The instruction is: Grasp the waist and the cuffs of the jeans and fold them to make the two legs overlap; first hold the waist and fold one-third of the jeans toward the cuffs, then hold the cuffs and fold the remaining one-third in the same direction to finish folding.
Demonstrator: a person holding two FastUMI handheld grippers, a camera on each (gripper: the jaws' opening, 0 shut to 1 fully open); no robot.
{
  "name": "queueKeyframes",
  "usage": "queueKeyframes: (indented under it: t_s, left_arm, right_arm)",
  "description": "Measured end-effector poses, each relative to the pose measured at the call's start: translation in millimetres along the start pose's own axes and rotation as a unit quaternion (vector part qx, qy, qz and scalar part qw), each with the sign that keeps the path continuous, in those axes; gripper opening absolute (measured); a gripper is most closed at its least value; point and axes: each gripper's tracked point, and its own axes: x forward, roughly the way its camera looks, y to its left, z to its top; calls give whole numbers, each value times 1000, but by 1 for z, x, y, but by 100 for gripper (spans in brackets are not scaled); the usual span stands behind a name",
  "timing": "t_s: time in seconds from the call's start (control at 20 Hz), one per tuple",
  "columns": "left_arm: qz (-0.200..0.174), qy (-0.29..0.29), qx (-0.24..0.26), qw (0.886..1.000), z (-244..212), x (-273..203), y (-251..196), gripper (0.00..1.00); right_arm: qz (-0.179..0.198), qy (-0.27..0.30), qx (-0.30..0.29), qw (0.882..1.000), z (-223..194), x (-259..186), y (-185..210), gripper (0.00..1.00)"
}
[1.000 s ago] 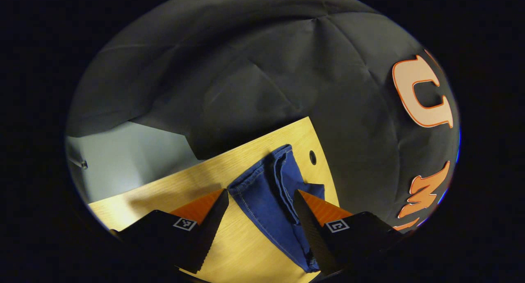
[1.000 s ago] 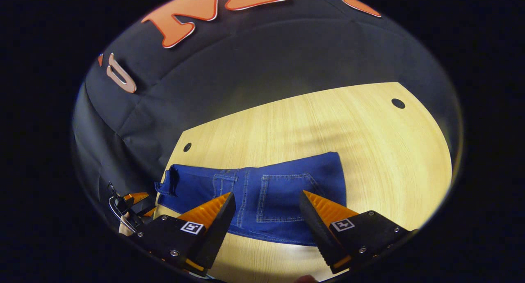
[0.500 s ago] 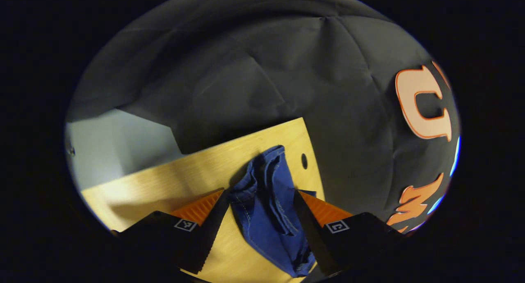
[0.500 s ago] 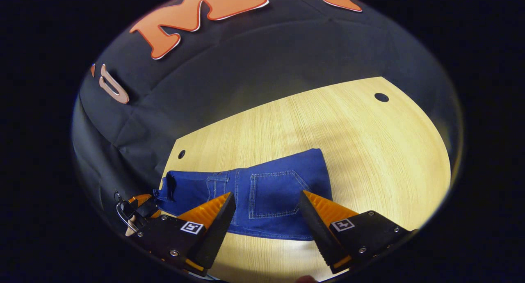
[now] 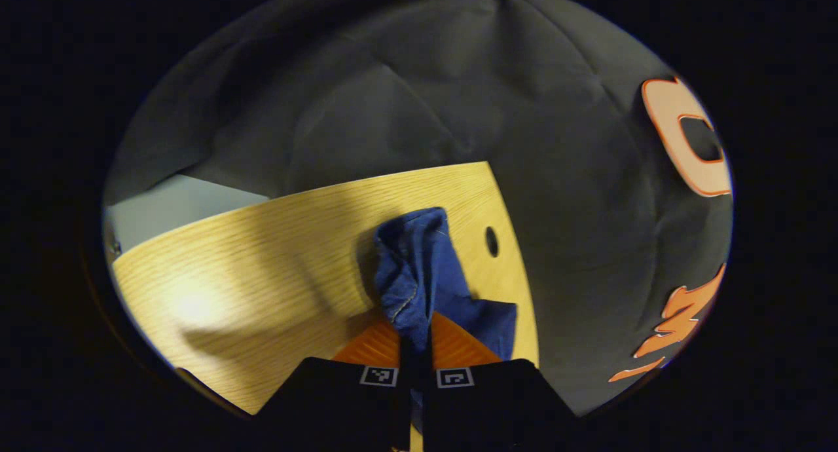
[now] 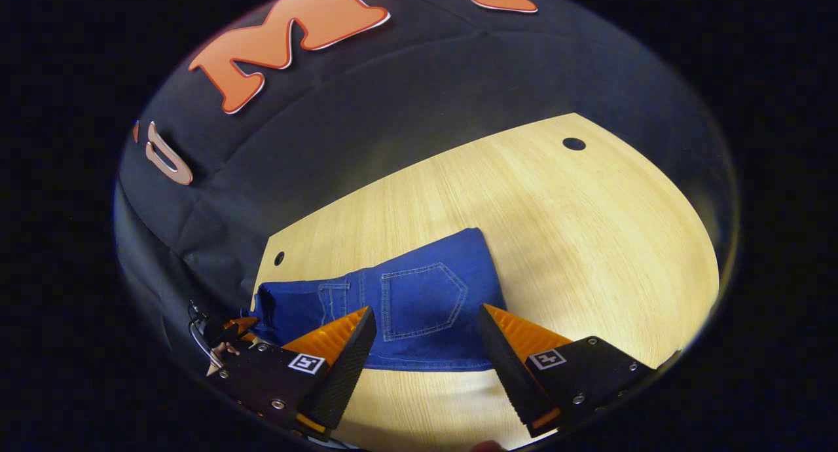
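on wooden table [image 6: 589, 242], folded jeans [image 6: 419, 301], black cloth wall [image 5: 406, 98]

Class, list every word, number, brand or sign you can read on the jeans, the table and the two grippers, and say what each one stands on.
Jeans: no readable text, only stitching and a pocket.
Table: none.
Left gripper and right gripper: each finger carries a square marker with a black-and-white pattern, not words.
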Motion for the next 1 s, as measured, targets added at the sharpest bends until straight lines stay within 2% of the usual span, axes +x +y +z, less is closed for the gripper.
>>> queueKeyframes:
  t_s: [0.05, 0.15, 0.25, 0.4, 0.55, 0.7, 0.85, 1.0]
  left_arm:
    - [-2, -11, 25, 1000, 3, -8, -10, 7]
    - [0, -42, 107, 993, 7, -30, -44, 7]
    - [-7, -66, 191, 979, -1, -50, -89, 7]
    - [-43, -94, 269, 958, -17, -81, -162, 7]
    - [-86, -105, 325, 936, -61, -101, -231, 7]
    - [-123, -88, 362, 920, -119, -119, -289, 7]
    - [-148, -59, 389, 907, -191, -124, -325, 7]
    - [-157, -33, 418, 894, -256, -119, -346, 5]
  right_arm:
    - [-2, -3, 2, 1000, 1, -2, -4, 97]
    - [-6, -9, 7, 1000, 3, -7, -12, 97]
    - [-12, -19, 9, 1000, 6, -10, -25, 98]
    - [-13, -37, 15, 999, 18, -17, -37, 97]
    - [-8, -51, 24, 998, 28, -25, -51, 97]
    - [-2, -63, 35, 997, 34, -43, -77, 97]
    - [-1, -76, 49, 996, 45, -58, -103, 97]
    - [-6, -88, 58, 994, 51, -77, -135, 97]
